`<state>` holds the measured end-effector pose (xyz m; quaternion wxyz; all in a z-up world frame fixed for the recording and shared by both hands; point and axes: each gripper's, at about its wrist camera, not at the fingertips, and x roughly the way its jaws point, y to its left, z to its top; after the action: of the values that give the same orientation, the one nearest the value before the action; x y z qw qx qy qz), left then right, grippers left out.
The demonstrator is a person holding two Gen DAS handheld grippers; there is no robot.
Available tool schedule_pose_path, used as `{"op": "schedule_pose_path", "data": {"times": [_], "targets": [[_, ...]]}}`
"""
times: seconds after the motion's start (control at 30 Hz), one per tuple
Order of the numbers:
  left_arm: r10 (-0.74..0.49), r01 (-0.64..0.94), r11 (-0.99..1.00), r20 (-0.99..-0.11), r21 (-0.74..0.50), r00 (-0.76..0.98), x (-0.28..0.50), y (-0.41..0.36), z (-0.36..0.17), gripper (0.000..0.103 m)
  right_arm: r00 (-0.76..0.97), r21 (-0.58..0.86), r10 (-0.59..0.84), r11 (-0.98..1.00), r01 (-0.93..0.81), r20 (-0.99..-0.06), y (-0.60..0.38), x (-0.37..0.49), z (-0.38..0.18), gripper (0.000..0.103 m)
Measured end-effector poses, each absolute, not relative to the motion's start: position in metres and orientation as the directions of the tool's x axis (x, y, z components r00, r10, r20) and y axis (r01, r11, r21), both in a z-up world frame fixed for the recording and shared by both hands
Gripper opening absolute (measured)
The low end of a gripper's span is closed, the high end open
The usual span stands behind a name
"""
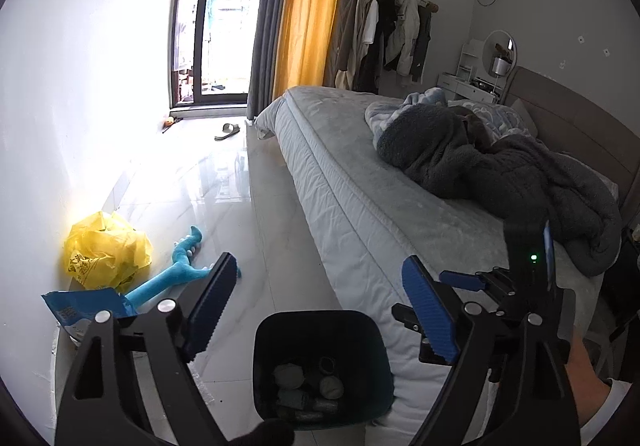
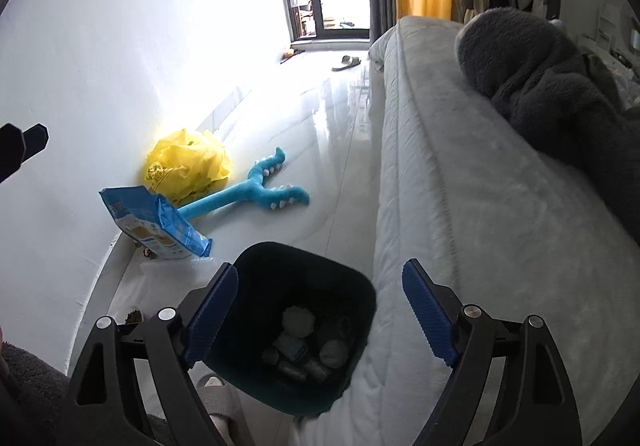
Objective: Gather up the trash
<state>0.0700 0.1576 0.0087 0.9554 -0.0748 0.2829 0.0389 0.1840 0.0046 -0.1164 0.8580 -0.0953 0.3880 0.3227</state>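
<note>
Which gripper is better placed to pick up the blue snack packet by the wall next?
Probably the left. Both grippers are open and empty over the dark bin, but the blue snack packet lies to the bin's left, on the left gripper's side.

Left gripper (image 1: 324,310) points downward, its blue-padded jaws spread wide with nothing between them. Right gripper (image 2: 320,314) tilts down more steeply, jaws likewise wide apart and empty. In the left wrist view the right gripper (image 1: 472,286) shows at right, with the person's hand (image 1: 588,374) and a white sleeve below it. In the right view, a slippered foot (image 2: 216,402) stands below.
</note>
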Motion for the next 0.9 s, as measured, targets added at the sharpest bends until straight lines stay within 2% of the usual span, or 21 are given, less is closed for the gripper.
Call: {"op": "schedule_pose_path", "data": {"times": [0.37, 0.63, 0.9], "targets": [[0.120, -0.147, 0.989, -0.477, -0.021, 0.871, 0.039, 0.112, 0.019, 0.092, 0.702, -0.022, 0.430, 0.844, -0.535, -0.568, -0.099, 0.141, -0.039, 0.097], [0.089, -0.108, 0.994, -0.464, -0.016, 0.882, 0.027, 0.081, 0.020, 0.098, 0.836, -0.049, 0.353, 0.911, -0.410, -0.421, -0.185, 0.085, -0.001, 0.100], [0.086, -0.083, 0.996, -0.466, 0.027, 0.881, 0.013, 0.067, 0.008, 0.099, 0.866, -0.039, 0.282, 0.944, -0.326, -0.412, -0.242, 0.049, -0.010, 0.100]]}}
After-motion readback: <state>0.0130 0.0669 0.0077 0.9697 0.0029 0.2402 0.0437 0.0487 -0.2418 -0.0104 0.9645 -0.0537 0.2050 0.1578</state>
